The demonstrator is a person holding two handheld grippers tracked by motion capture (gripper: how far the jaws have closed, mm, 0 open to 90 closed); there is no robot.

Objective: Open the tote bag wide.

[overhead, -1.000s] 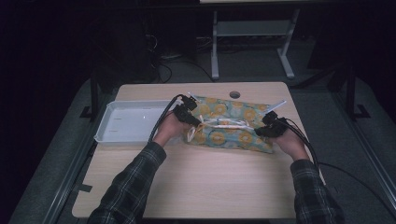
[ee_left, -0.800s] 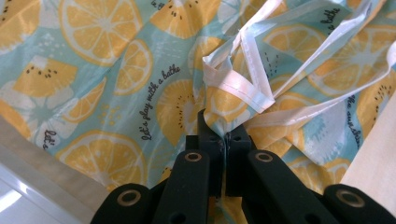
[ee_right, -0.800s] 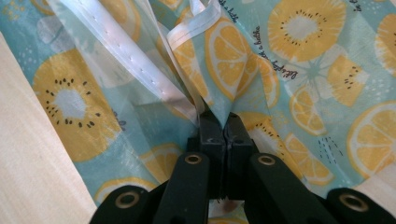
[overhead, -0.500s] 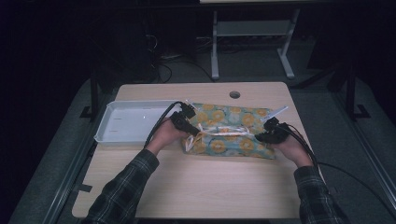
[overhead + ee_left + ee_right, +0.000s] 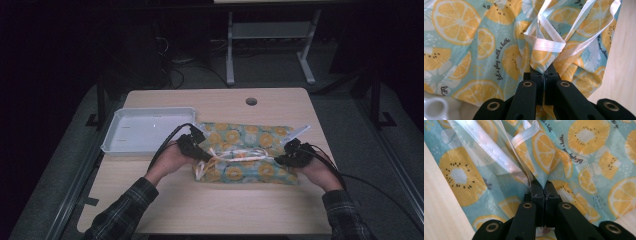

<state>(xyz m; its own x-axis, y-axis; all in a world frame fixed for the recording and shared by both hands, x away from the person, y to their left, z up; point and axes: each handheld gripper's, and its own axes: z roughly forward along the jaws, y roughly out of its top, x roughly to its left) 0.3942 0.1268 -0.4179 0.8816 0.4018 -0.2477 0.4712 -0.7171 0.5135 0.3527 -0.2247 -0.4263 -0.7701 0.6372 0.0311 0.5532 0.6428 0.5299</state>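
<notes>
Two pinches hold this fruit-print cloth flat on the bench, just beside the white tray. I have my left tongs pressed together on a fold at its left end, close to the loose white ribbon, and my right tongs clamped on a fold at the opposite end. Gripping both ends at once lets me keep the fabric taut between my hands, so I judge I can fold or shift it without bunching.
</notes>
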